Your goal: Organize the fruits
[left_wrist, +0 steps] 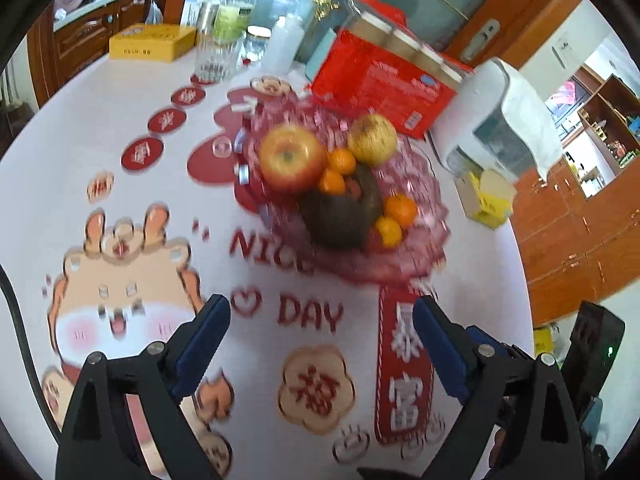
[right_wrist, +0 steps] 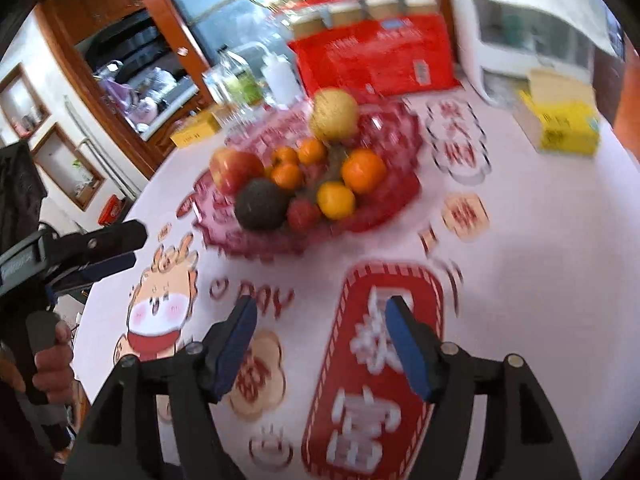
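A pink glass fruit plate (left_wrist: 424,184) (right_wrist: 396,128) stands mid-table. On it lie a red apple (left_wrist: 292,158) (right_wrist: 234,168), a yellow pear (left_wrist: 373,139) (right_wrist: 334,114), a dark avocado (left_wrist: 340,216) (right_wrist: 260,204), several small oranges (left_wrist: 400,210) (right_wrist: 363,171) and a red strawberry (right_wrist: 303,215). My left gripper (left_wrist: 322,316) hovers open over the tablecloth, short of the plate, nothing between its fingers. My right gripper (right_wrist: 322,316) is likewise open and empty, nearer than the plate. The left gripper (right_wrist: 120,246) also shows at the left edge of the right wrist view, held by a hand (right_wrist: 50,364).
A white tablecloth (left_wrist: 120,140) with red prints covers the table. Behind the plate stand a red carton (left_wrist: 384,84) (right_wrist: 376,56), a white appliance (left_wrist: 496,116) (right_wrist: 520,32), a small yellow box (left_wrist: 486,200) (right_wrist: 560,124), a bigger yellow box (left_wrist: 150,42), a bottle (left_wrist: 236,12) and a glass (left_wrist: 214,58).
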Demonstrator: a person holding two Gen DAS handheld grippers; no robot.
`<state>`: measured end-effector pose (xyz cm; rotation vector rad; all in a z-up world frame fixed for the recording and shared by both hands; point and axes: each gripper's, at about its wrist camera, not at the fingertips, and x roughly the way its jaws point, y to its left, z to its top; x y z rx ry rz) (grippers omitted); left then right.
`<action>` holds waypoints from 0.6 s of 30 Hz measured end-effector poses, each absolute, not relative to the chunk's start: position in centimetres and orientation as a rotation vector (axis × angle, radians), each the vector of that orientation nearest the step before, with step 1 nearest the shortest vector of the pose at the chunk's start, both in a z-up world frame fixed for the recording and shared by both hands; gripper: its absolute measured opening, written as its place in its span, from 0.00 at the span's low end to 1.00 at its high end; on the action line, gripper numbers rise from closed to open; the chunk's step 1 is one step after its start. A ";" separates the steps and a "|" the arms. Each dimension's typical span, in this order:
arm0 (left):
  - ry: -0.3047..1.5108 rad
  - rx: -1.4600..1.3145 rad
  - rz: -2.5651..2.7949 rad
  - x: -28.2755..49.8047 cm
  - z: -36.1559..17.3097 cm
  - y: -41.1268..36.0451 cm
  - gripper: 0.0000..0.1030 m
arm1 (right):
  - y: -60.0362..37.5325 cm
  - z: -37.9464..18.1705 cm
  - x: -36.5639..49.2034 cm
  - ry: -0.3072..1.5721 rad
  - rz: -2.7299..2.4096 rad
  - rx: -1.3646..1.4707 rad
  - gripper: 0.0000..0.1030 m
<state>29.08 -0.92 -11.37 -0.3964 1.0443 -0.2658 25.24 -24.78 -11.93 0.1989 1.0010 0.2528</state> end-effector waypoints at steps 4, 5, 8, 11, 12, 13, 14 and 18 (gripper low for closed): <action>1.048 -0.411 -0.302 25.9 -11.6 -1.6 0.89 | -24.8 -11.5 22.7 1.054 0.259 0.155 0.69; 1.043 -0.412 -0.310 24.9 -11.5 -1.8 0.89 | -24.7 -11.3 22.0 1.056 0.263 0.139 0.71; 1.024 -0.415 -0.321 22.6 -11.0 -2.0 0.89 | -24.4 -10.6 20.1 1.066 0.285 0.120 0.74; 0.988 -0.399 -0.324 20.4 -9.8 -1.8 0.89 | -24.0 -10.1 18.6 1.081 0.305 0.101 0.79; 0.973 -0.394 -0.326 19.8 -9.3 -1.7 0.89 | -23.8 -9.9 18.2 1.092 0.304 0.088 0.80; 0.962 -0.392 -0.324 19.7 -8.9 -1.4 0.89 | -23.6 -9.7 17.8 1.099 0.303 0.077 0.80; 0.946 -0.385 -0.313 19.1 -8.2 -1.1 0.89 | -23.3 -9.3 17.3 1.102 0.310 0.066 0.80; 0.888 -0.340 -0.247 16.6 -5.1 0.7 0.89 | -22.4 -8.4 15.8 1.107 0.343 0.067 0.84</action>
